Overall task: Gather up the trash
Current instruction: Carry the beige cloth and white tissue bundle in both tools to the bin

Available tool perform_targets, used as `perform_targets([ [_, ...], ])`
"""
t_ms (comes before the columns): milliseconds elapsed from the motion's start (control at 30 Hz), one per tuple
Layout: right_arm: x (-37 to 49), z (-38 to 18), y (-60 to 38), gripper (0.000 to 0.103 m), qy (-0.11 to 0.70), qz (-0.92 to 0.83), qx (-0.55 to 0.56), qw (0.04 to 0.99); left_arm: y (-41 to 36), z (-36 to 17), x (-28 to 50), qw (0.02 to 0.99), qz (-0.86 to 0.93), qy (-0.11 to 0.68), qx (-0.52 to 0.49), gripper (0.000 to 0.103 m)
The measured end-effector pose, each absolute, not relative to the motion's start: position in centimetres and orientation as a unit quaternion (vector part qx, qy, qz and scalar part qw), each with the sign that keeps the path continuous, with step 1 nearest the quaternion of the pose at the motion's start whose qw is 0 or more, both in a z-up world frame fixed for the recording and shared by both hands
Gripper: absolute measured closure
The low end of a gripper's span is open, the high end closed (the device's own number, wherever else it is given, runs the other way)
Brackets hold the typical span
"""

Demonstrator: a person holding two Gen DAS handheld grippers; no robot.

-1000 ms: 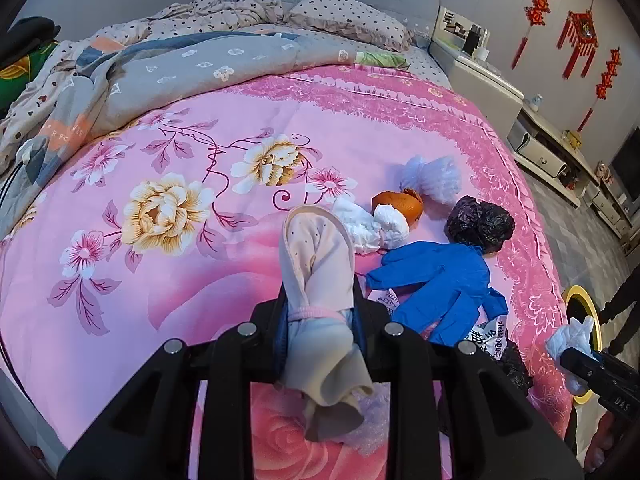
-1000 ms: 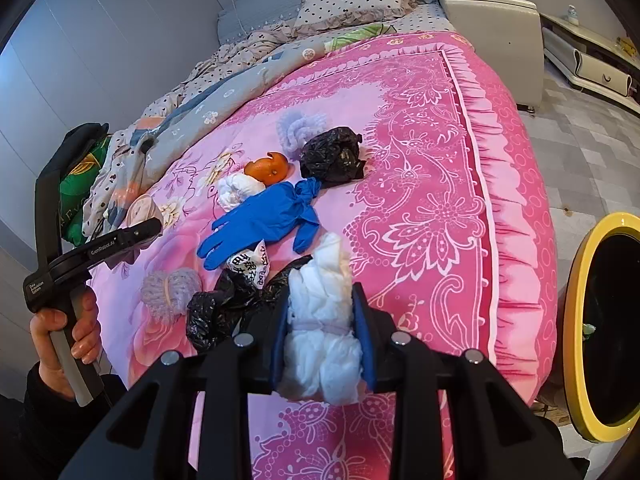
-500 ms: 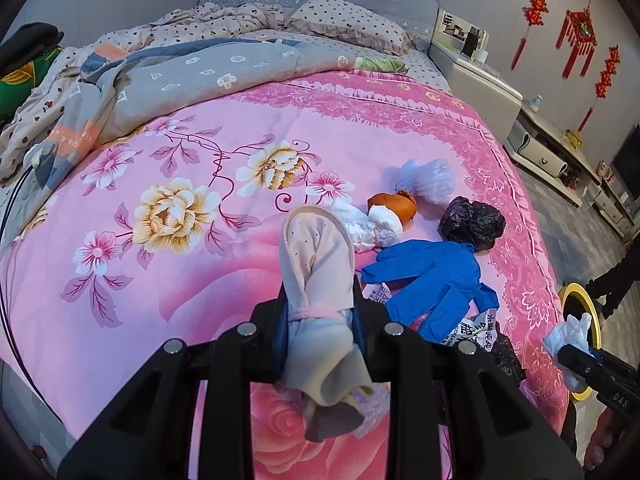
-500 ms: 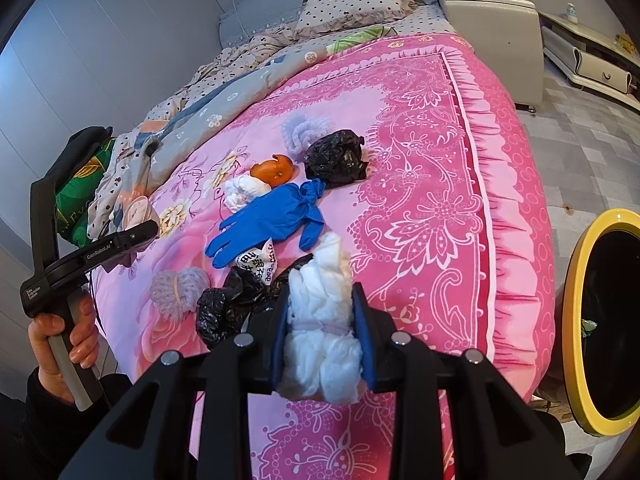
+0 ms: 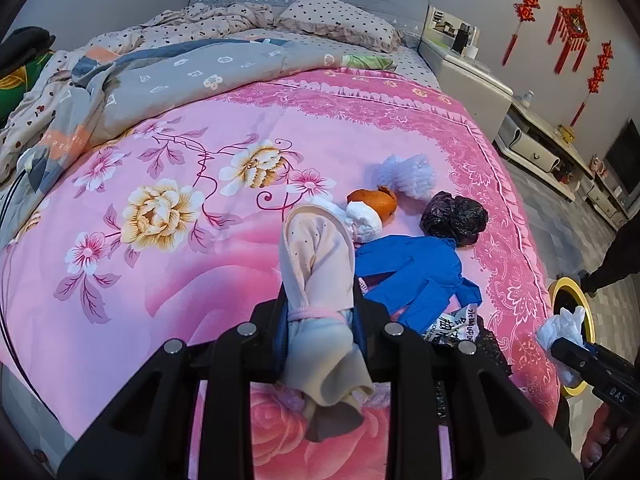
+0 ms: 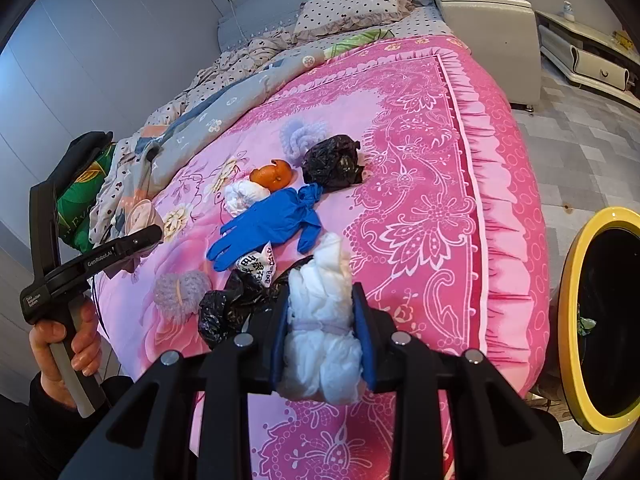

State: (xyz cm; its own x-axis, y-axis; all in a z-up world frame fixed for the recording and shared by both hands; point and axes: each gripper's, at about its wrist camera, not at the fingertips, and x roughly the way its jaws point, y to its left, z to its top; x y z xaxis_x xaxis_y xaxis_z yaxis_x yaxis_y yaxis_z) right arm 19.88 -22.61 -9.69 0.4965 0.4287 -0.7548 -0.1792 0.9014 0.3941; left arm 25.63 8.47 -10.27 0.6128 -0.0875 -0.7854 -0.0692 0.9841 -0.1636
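Note:
My left gripper (image 5: 320, 312) is shut on a beige cloth bundle (image 5: 318, 256) tied with a pink band, held above the pink bedspread (image 5: 160, 280). My right gripper (image 6: 322, 320) is shut on a white crumpled bundle (image 6: 324, 332) near the bed's foot edge. On the bed lie a blue glove (image 6: 272, 220), an orange peel (image 6: 274, 174), a black bag (image 6: 332, 162), a white wad (image 6: 242, 196), a pale fluffy ball (image 6: 300, 134), a printed wrapper (image 6: 258, 266), a second black bag (image 6: 232, 306) and a lilac bundle (image 6: 180, 294).
A yellow-rimmed bin (image 6: 592, 320) with a dark inside stands on the floor right of the bed. A grey quilt (image 5: 160, 76) and pillows (image 5: 336, 16) lie at the head. A white nightstand (image 6: 488, 20) and a low cabinet (image 5: 540, 148) stand beyond.
Both grippers have pulled back and risen slightly with their bundles still held. The trash on the bed has not moved.

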Motion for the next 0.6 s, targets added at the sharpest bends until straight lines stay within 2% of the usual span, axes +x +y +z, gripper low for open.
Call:
perform_targets([
  [600,18.9,-8.1,-26.9,0.076,0.443,0.156,0.171,0.866,0.6,-7.7,25.7,0.899,-0.061,0.429,-0.058,0.079],
])
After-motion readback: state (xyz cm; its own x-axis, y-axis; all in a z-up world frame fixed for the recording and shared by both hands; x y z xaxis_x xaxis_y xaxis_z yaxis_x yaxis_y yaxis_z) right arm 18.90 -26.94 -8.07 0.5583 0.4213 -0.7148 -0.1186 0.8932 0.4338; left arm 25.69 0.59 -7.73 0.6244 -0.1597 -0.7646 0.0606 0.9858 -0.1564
